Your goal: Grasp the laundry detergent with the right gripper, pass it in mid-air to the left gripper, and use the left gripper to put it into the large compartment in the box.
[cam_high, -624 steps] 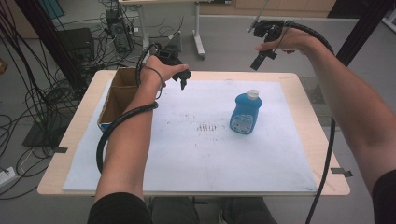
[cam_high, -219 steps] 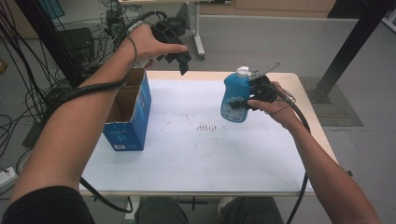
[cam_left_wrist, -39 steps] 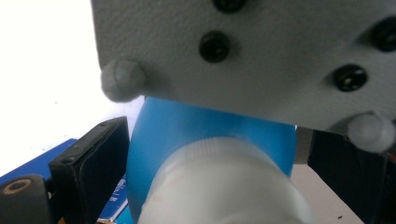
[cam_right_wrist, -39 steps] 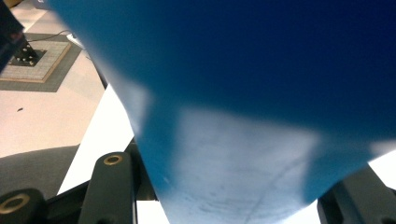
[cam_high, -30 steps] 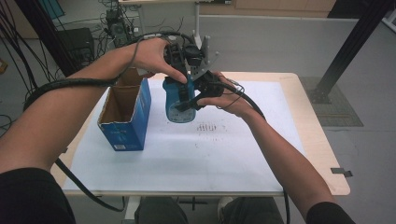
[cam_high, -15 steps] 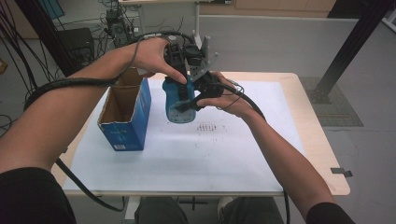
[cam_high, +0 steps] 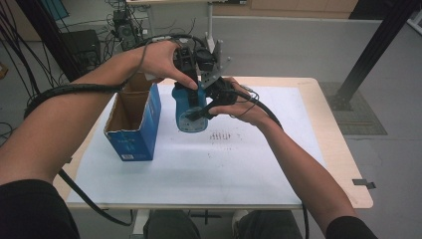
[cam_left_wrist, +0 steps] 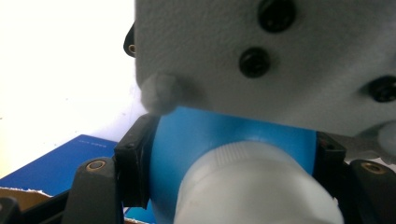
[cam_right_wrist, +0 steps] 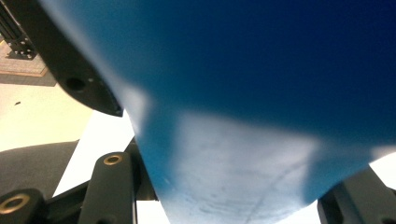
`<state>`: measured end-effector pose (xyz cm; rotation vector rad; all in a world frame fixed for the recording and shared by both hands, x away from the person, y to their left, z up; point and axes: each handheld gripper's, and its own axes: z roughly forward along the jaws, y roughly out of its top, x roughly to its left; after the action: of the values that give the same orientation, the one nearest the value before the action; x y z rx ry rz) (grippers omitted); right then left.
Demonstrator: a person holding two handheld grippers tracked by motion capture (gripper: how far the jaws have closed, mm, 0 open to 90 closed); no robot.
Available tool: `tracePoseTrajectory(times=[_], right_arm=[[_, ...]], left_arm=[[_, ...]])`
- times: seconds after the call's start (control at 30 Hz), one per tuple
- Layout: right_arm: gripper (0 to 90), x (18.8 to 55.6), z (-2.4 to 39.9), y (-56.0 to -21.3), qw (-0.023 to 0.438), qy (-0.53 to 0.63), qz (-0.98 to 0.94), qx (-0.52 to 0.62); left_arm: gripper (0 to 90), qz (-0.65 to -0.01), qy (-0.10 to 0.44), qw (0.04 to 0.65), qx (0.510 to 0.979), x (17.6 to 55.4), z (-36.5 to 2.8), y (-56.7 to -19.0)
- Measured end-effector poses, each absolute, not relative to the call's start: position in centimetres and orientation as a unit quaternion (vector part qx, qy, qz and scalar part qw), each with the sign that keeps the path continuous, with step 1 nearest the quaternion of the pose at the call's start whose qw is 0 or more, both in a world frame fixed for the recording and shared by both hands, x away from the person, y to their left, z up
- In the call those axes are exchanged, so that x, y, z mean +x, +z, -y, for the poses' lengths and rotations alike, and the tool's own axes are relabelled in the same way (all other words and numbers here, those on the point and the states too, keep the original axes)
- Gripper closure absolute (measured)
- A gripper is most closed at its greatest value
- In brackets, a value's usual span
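Observation:
A blue bottle (cam_high: pixel 190 110) with a white cap (cam_left_wrist: pixel 254 186) hangs above the table's back middle, held between both grippers. My left gripper (cam_high: pixel 188 79) comes down from above. Its jaws have just been closing and now press on the bottle (cam_left_wrist: pixel 224 135) at both sides of its shoulder, below the cap. My right gripper (cam_high: pixel 203 110) reaches in from the right and is shut on the bottle's body (cam_right_wrist: pixel 257 93), with one black jaw across its front. The right gripper's grey plate (cam_left_wrist: pixel 280 56) looms just above the bottle.
An open blue cardboard box (cam_high: pixel 133 119) stands upright on the table's left side, close beside the bottle. A white mat (cam_high: pixel 224 164) covers most of the wooden table, with small dark marks at its middle. Cables trail from both forearms.
Over the last second both hands and the bottle hold their place. Long before, the bottle stood on the mat at the right and the box lay at the back left.

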<state>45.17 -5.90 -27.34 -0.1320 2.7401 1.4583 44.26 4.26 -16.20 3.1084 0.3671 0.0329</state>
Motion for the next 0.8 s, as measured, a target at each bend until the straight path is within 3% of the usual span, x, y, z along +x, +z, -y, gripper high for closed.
tracePoseTrajectory(times=[0.8], right_arm=[[43.0, 45.09, 5.95, -27.57, 0.015, 0.471, -0.881, -0.04]], left_arm=[[35.5, -0.113, 0.013, -0.002, 0.993, 44.18, -4.01, -16.41]])
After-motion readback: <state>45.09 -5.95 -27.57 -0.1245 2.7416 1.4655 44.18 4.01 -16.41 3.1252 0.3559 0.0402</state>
